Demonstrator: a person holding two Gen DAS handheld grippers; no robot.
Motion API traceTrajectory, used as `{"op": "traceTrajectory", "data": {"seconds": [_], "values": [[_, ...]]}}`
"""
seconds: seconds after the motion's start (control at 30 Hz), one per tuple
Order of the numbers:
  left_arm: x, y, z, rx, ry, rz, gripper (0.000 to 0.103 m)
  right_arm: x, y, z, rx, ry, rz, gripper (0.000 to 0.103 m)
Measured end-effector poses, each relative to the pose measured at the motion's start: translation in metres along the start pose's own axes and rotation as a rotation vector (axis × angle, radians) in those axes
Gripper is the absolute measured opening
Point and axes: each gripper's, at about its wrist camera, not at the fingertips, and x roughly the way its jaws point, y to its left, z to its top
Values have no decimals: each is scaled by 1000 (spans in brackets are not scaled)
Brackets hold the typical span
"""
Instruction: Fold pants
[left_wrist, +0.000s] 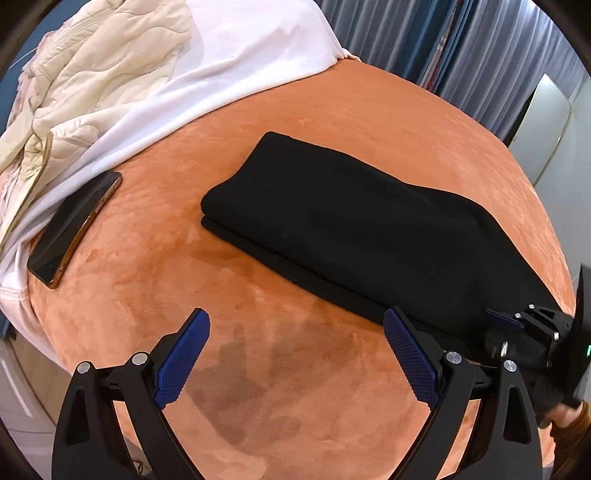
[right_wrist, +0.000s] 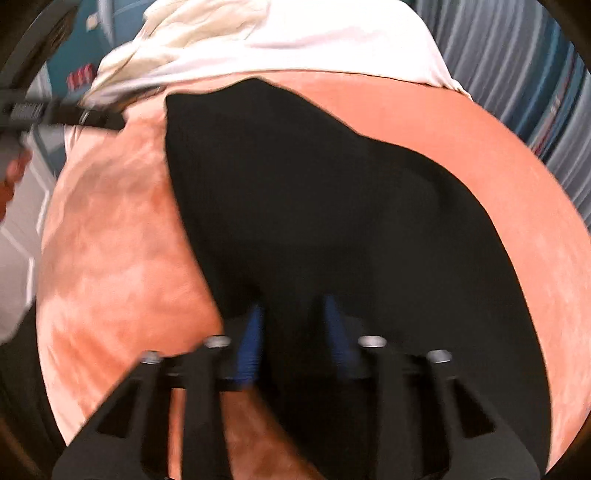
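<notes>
Left wrist view first: we see the black pants folded into a thick stack on the orange blanket, and we'll use those pants as our landmark. Our left gripper is spread wide with nothing between its blue pads; the right-hand pad sits just at the pants' near edge while the other one hangs over bare blanket beside them. At the pants' near right corner, our right gripper reaches in, low against the cloth. Off past the pants' left side lies a phone, and beyond that a white sheet with a cream quilted jacket on it. Right wrist view is blurry, but that gripper looks clenched on the pants' near edge, with black fabric bunched between its fingertips.
</notes>
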Motion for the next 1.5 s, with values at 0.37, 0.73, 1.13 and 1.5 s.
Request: {"op": "traceTrajectory", "data": {"seconds": [0.37,0.73,1.13,1.5], "values": [[1,-3,11,-28,-26,7,94,-33,26,-43,30,-22,34,10],[94,-25,50,118,-32,265,97,-121,-33,-103,315,-194,-119,73],[78,38,137,20,-120,335,91,-99,-77,-41,442,-233,-67,80],[139,32,127,74,17,344,98,55,-170,72,579,-25,-10,16]]}}
